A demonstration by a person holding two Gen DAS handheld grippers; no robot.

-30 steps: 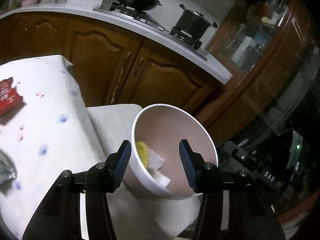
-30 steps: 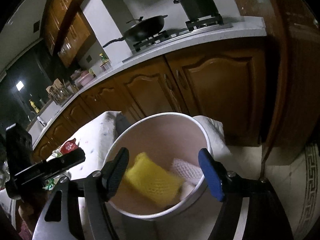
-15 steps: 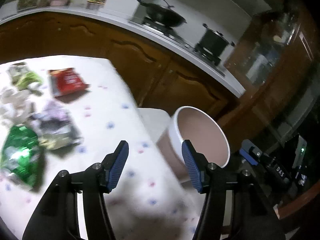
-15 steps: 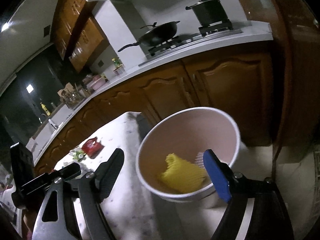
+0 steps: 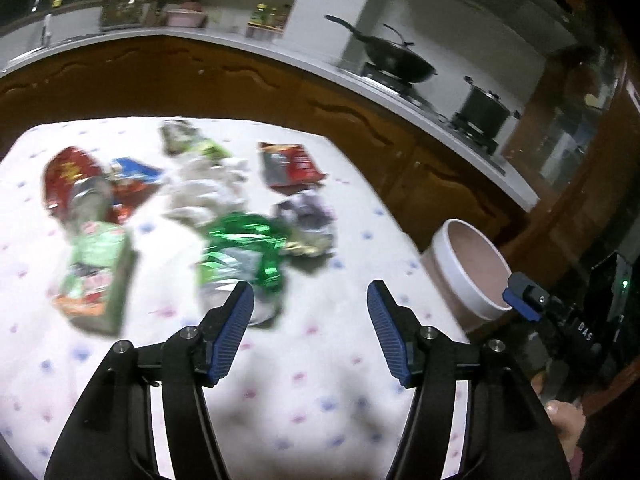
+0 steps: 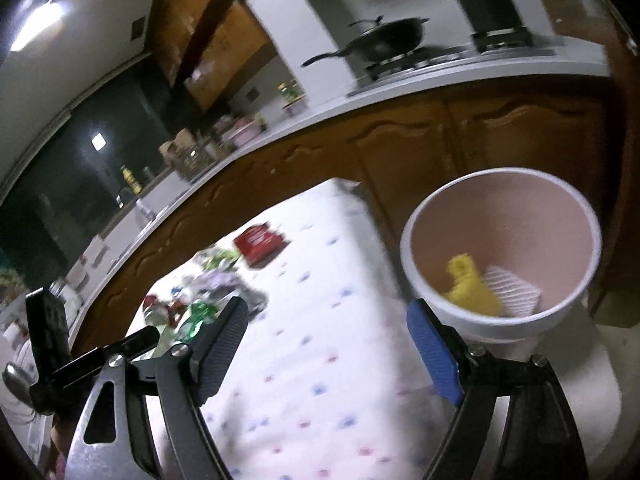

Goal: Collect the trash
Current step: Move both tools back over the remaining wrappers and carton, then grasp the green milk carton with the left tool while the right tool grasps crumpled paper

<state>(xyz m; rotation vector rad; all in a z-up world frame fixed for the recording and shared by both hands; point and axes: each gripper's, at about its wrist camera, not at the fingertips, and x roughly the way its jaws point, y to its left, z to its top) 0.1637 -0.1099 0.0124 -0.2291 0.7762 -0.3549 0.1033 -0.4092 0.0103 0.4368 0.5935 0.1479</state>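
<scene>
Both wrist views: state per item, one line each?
left gripper: jaws opening, nothing between them
right gripper: open, empty
bin: upright beside the table, holds yellow sponge and white mesh piece
wrappers: loose on the tablecloth, uncollected
wok: on stove
pot: lidded, on stove

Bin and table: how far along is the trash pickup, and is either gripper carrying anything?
Done: a yellow piece and a white mesh piece lie in the bin. In hand: nothing; the left gripper is opening over bare cloth, and the right gripper is open and empty. Left: green wrapper, red packet, carton and more trash on the table.
</scene>
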